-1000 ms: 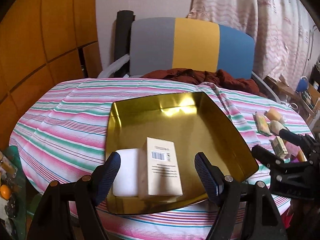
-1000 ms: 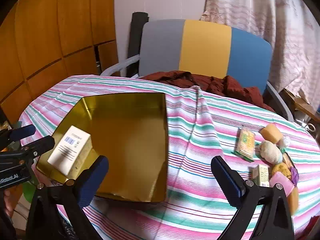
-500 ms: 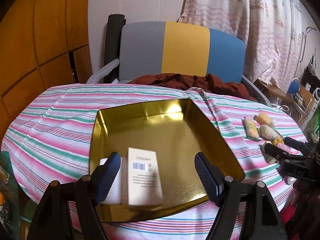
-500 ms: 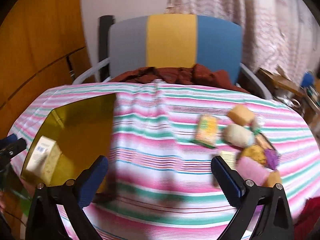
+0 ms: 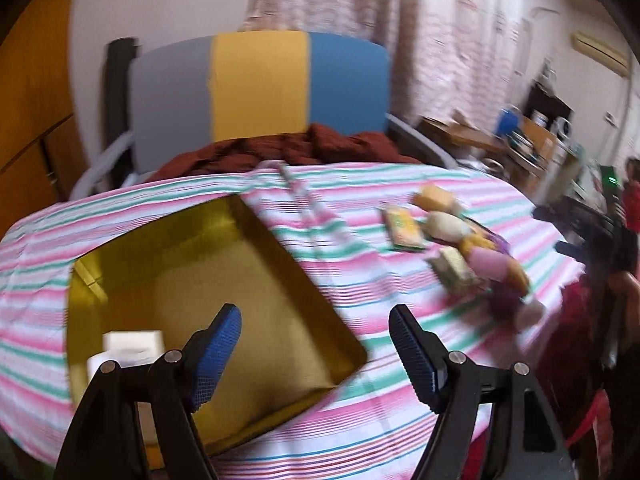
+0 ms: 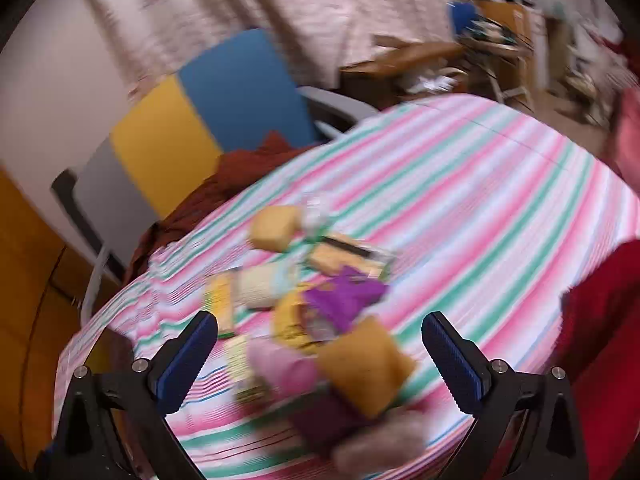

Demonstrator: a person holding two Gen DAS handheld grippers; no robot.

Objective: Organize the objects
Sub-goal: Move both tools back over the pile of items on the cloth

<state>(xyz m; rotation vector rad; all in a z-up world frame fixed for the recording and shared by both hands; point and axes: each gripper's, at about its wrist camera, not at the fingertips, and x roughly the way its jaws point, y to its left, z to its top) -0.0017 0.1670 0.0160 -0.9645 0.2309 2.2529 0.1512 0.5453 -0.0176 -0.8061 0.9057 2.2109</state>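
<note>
Right gripper (image 6: 320,354) wide apart over blurred soap pile (image 6: 320,320), left gripper (image 5: 316,350) wide, gold tray (image 5: 280,300) beneath

Soft, even indoor light fills both wrist views, warm in tone, with no hard shadows on the striped tablecloth (image 5: 360,280). Motion blur smears both pictures: the small packets (image 6: 320,320) on the bench are streaked past reading in the right wrist view, and the curtain (image 5: 400,40) is soft in the left. The gold tray (image 5: 224,280) shows a dull sheen without glare, its near wall in shade. Fisheye distortion bends the bench edge and darkens every corner to black. Only the blue-padded jaws are crisp.
</note>
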